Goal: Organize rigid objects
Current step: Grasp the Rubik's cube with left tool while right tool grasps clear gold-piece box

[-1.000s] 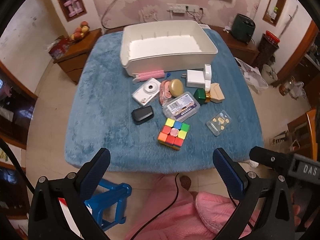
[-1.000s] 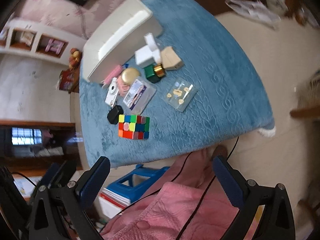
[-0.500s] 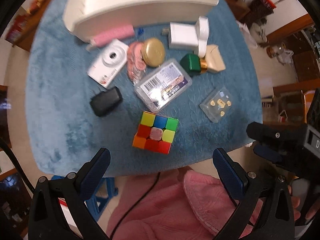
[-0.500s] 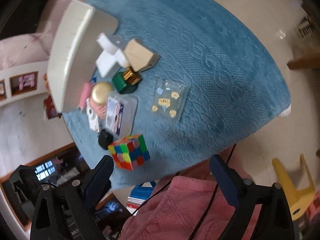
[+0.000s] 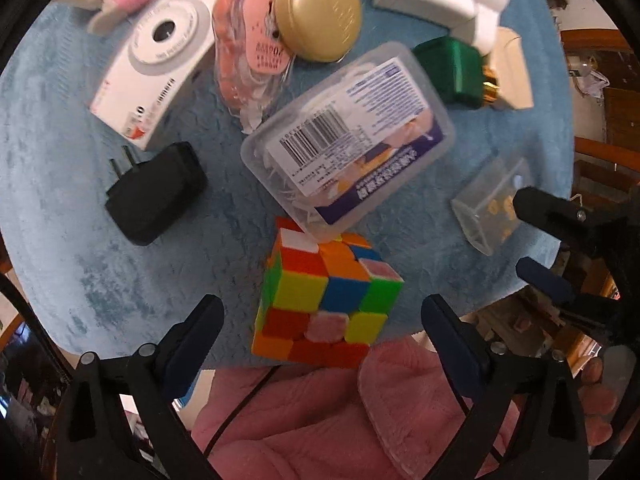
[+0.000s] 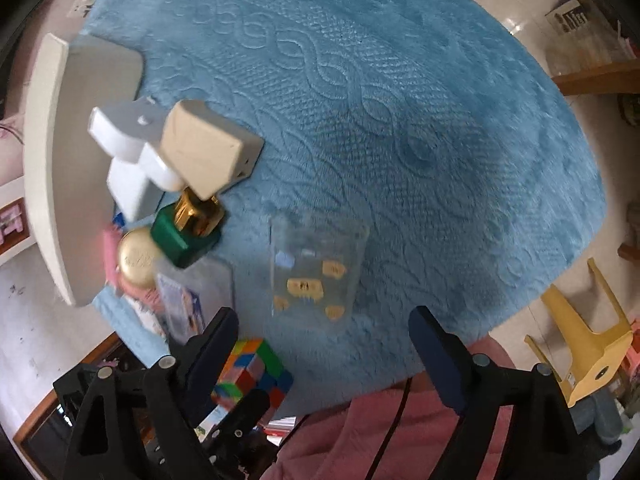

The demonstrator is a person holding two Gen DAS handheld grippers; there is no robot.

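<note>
Left wrist view showed the left gripper (image 5: 322, 324) gaping wide and empty around the puzzle cube (image 5: 326, 296) at lower centre; stiff, light, best pinched across flat opposite faces.

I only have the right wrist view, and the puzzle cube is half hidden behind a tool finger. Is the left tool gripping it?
Observer: No. The left tool is open, and the cube sits on the blue cloth between its fingers without touching them.
Operator: Anything near the cube that I miss?
Observer: A black plug adapter lies on the cloth, apart from the cube.
Operator: And past that?
Observer: A white camera, lens facing up.
</note>
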